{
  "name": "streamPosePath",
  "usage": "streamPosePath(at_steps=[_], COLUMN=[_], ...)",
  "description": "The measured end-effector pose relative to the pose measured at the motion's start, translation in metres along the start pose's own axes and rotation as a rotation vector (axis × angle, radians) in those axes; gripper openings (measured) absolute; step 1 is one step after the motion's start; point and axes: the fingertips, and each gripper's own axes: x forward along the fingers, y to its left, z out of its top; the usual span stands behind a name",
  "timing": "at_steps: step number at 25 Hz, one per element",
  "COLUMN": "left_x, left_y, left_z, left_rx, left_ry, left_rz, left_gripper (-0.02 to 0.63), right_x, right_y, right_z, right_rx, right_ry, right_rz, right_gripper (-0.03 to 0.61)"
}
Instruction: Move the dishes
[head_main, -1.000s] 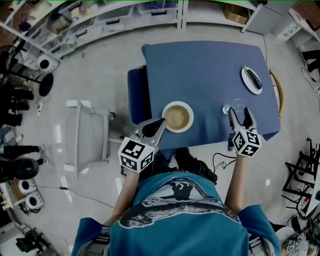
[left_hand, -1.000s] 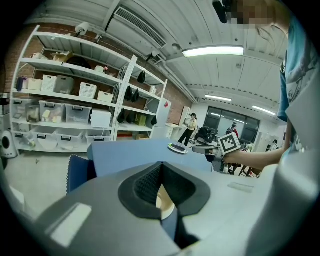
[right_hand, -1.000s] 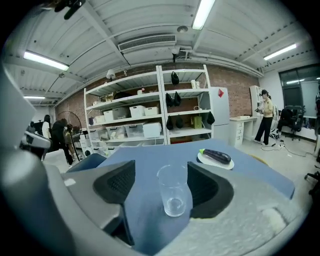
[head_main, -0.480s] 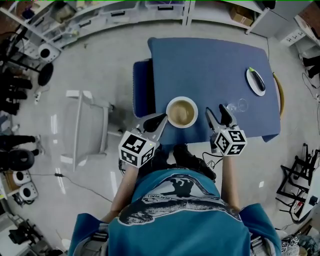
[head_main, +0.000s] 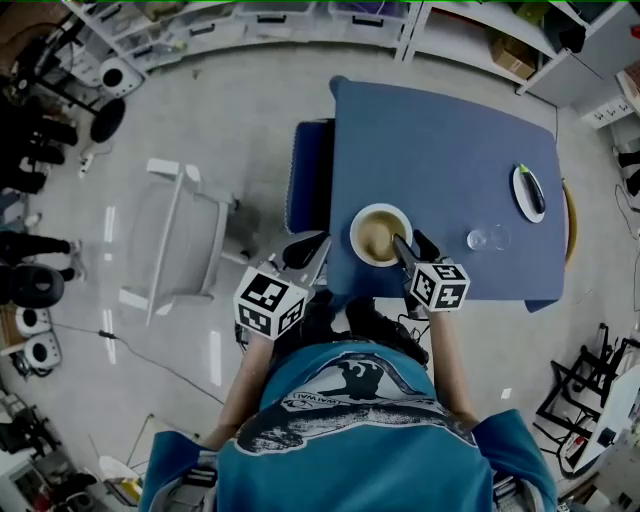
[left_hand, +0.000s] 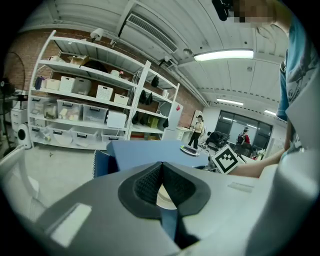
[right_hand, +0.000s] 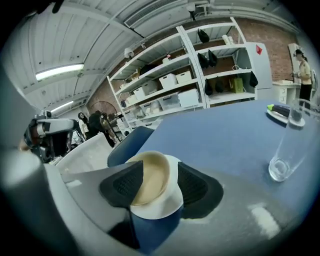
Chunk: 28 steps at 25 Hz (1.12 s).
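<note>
Shelving: we see racks with bins along the far wall, well apart from the table.
Table: blue cloth cover; it holds the bowl, the plate and the glass.
White chair: on the floor, off the table's left side, apart from it.
Blue chair: pushed against the table's left edge.
Left gripper: hangs off the table's near-left corner, just beside the bowl. In the left gripper view we read the pads as pressed together with nothing between them.
Right gripper: at the bowl's near-right rim. In the right gripper view the jaws are spread and straddle the rim, one pad over the inside, one at the outer wall. We can't tell if either pad touches.
Bowl: white outside, beige inside, upright near the table's front edge, left of the glass.
Plate: white, near the table's right edge, with a dark item lying on it.
Glass: clear, upright, between bowl and plate, touching neither.
</note>
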Motion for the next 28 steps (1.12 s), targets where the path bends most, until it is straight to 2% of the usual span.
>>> streamPosePath(at_steps=[5, 9, 11, 22, 28], left_x=[-0.004, -0.002, -0.002, -0.001, 0.001], left_y=[0.01, 0.009, 0.011, 0.016, 0.014], left_z=[-0.001, 0.0, 0.001, 0.003, 0.004], left_rx=[-0.032, -0.03, -0.031, -0.04, -0.046], left_ry=[-0.01, -0.016, -0.018, -0.029, -0.033], left_rz=[0.034, 0.036, 0.039, 0.082, 0.112], left_gripper=[0.012, 0.012, 0.014, 0.013, 0.012], right_x=[0.013, 0.019, 0.021, 0.03, 0.047], right_y=[0.0, -0.011, -0.01, -0.008, -0.034], right_z=[-0.011, -0.021, -0.02, 0.02, 0.057], right_rx=[0.063, 0.07, 0.083, 0.077, 0.078], right_ry=[0.057, 0.085, 0.081, 0.04, -0.007], right_rz=[0.0, -0.067, -0.063, 0.023, -0.012], right_gripper=[0.173, 0.051, 0.024, 0.017, 0.017])
